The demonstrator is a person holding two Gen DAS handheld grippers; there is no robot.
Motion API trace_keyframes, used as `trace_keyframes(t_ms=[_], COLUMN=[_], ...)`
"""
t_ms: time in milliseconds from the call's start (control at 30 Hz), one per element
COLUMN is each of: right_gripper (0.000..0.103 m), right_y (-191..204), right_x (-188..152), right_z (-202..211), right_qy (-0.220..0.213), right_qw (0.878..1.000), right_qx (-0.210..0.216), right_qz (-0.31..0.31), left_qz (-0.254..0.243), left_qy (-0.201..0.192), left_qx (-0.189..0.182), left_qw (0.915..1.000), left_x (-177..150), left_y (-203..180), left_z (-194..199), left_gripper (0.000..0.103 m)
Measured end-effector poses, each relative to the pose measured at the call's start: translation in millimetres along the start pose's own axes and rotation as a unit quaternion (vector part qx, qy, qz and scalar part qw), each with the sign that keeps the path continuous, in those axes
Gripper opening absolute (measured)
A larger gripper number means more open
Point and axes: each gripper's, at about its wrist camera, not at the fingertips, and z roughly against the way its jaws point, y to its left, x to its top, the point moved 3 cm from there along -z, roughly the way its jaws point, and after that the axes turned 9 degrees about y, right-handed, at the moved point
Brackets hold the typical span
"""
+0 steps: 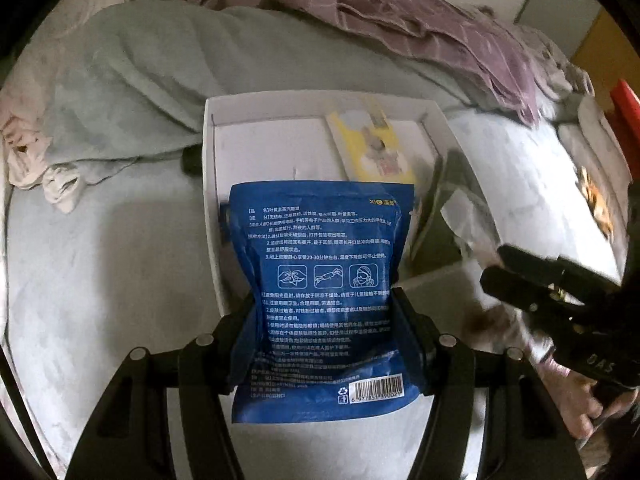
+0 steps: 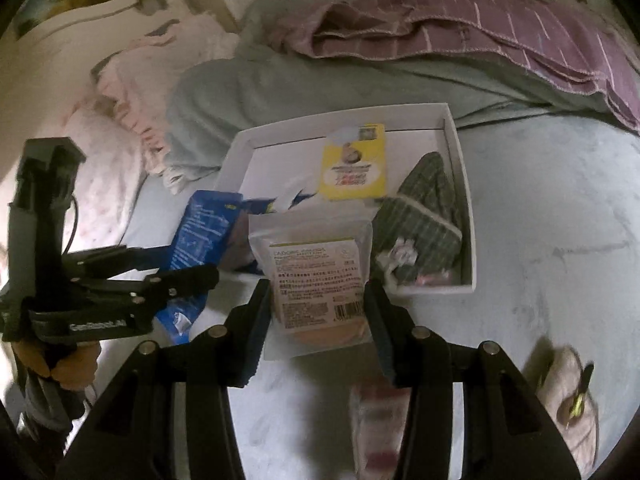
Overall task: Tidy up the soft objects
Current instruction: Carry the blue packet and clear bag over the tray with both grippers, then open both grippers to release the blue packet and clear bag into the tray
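Over a white box on the bed, the left gripper pinches a blue pouch while the right gripper clamps a clear-fronted pouch (possibly cosmetic pads); a yellow packet lies against the box's far wall.

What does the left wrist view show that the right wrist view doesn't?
Left wrist only: the printed back and barcode of the blue pouch, squeezed in the left hand-held gripper.

Right wrist only: the white pouch in the right hand-held gripper, and a pink packet on the bed below.

Both: the white box holding a yellow packet, and the purple blanket.
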Motion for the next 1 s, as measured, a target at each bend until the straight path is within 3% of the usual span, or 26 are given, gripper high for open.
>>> trace_keyframes(t_ms=[133,233,467,567,667,800,1000], right_gripper=[0.050,0.050,0.052,0.057,0.072,0.086,0.087], right_y=[-17,-22,-39,-48,-58,-66,-54], right_x=[29,51,100,112,118,115,104], right_z=[-7,-11,-32,-46,-53,-45,-14], right_qy=[0.018,0.019,-0.008,0.002,0.015,-0.005,-0.050], right_qw=[0.999,0.998,0.997,0.996,0.994,0.991,0.994], right_qx=[0.033,0.040,-0.033,-0.050,-0.020,0.039,0.015], right_qz=[-0.038,-0.047,-0.069,-0.072,-0.102,-0.129,-0.099], left_qz=[0.018,0.022,0.050,0.073,0.082,0.087,0.070], left_qy=[-0.008,-0.011,-0.014,-0.020,-0.021,-0.022,-0.063], left_qx=[-0.010,0.014,0.039,0.016,-0.018,-0.040,0.007], left_qw=[0.9998,0.9996,0.9979,0.9970,0.9963,0.9952,0.9955], left_x=[27,47,87,97,101,104,100], left_y=[8,13,24,32,37,41,32], left_z=[-1,-9,-39,-47,-52,-50,-29], left_gripper=[0.062,0.062,0.062,0.066,0.082,0.082,0.082])
